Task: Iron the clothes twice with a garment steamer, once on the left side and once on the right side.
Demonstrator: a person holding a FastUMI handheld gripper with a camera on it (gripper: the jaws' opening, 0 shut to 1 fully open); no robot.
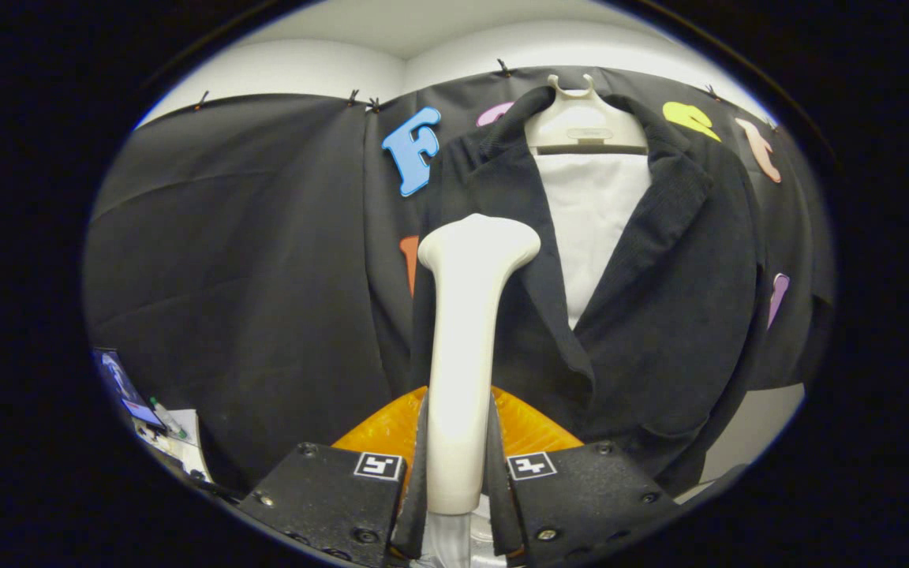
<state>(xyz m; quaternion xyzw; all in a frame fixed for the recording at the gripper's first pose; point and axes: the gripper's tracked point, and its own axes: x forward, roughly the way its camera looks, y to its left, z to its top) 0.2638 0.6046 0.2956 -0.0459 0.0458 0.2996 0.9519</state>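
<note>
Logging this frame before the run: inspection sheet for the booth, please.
Surface: nothing seen.
Job's things: garment steamer upright, head against the dark jacket; jacket on a pale hanger over a white panel.
Clutter: papers and a screen low, off to the fingers' side.
Grippers: gripper shut on the steamer handle.
Cables: clear hose under the handle.
Surroundings: black cloth wall, orange item behind the fingers.
</note>
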